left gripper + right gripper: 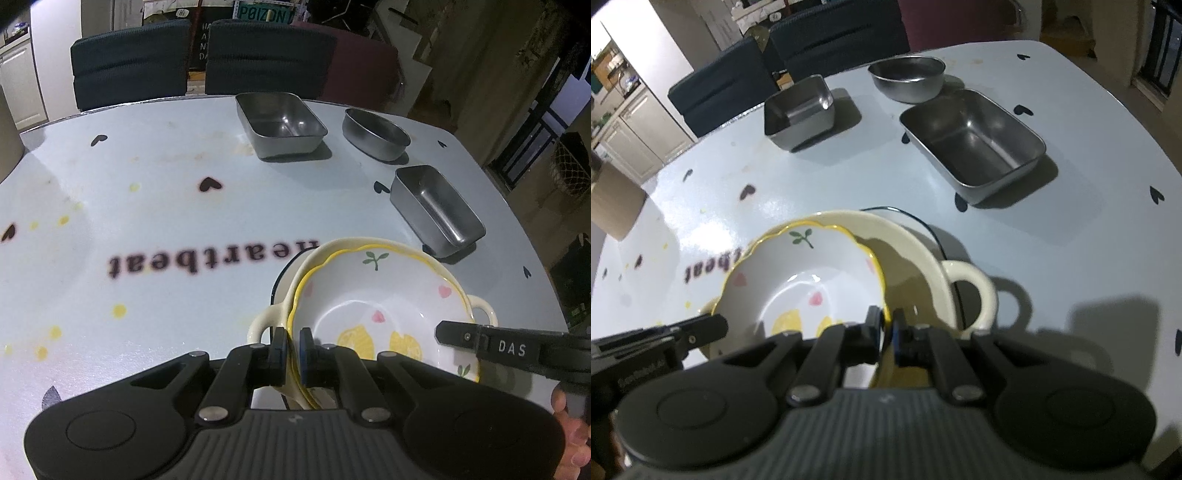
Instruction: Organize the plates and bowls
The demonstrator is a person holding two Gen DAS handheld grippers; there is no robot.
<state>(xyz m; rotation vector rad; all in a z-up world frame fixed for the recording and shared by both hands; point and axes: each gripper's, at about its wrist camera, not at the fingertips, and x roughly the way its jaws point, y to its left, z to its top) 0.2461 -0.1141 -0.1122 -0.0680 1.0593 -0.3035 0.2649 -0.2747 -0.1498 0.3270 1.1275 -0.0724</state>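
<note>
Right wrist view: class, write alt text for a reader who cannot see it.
The right tool is shut on the rim of a yellow-edged lemon-print bowl, which sits tilted inside a cream two-handled dish on a pale table. Beyond stand two rectangular steel trays and a round steel bowl.

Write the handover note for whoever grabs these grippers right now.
Left gripper: shut on the near rims of the lemon bowl and cream dish together.
Right gripper: shut on the lemon bowl's rim only.
Lemon bowl sits tilted inside the cream dish, on the table.
Done: those two nested.
Left: three steel pans, round, wide, narrow, stand apart at the far side.
</note>
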